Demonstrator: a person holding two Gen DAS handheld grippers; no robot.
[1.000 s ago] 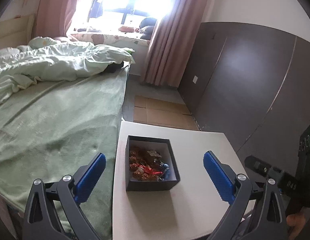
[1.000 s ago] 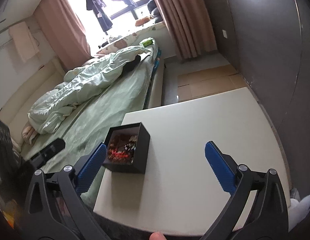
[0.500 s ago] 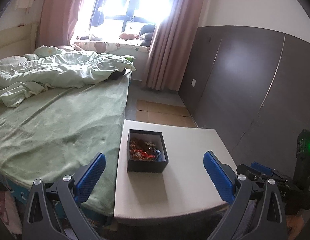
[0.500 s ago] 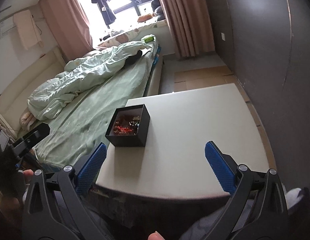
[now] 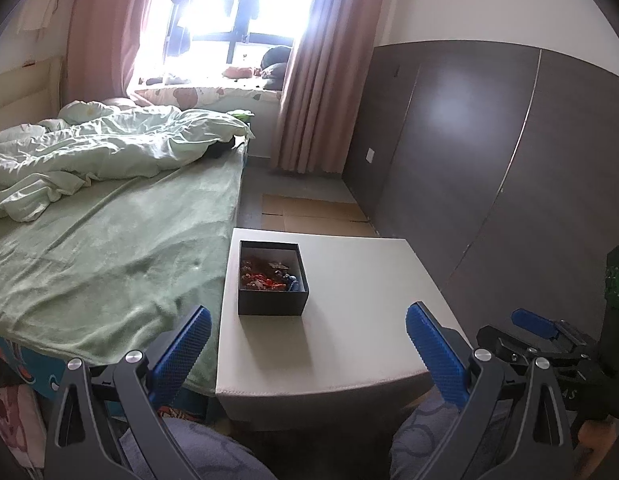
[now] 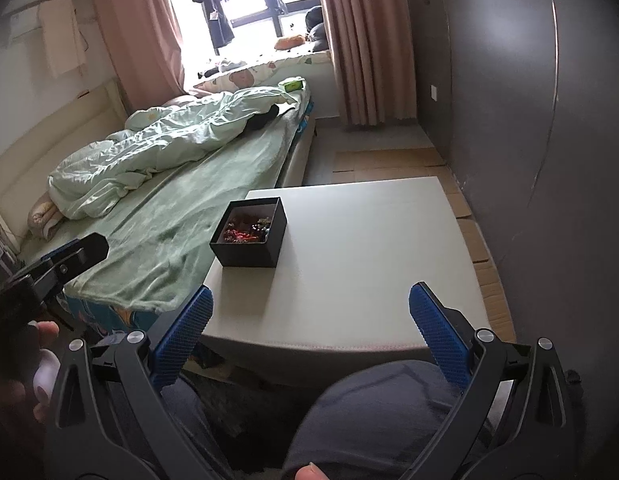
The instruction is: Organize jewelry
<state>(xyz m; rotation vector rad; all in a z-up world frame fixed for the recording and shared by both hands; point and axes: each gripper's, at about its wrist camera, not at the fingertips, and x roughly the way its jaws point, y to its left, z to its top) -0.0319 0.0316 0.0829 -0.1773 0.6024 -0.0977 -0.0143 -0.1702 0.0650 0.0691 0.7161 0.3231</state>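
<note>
Your left tongs (image 5: 307,344) and right tongs (image 6: 311,320) gape wide, empty; jewelry box (image 5: 272,278) on counter (image 5: 361,320).

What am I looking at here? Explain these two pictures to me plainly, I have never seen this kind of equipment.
No robot here: a seated person holds a two-finger gripper in each hand, with a wide-angle camera on each looking along the fingers. One picture comes from the left gripper, the other from the right gripper. The blue padded fingers at the bottom of each picture belong to that gripper. Both grippers are open and hold nothing. Ahead is a white table beside a bed. On the table stands an open black box with mixed jewelry inside; single pieces are too small to name. The left view also catches the right gripper at its right edge.
</note>
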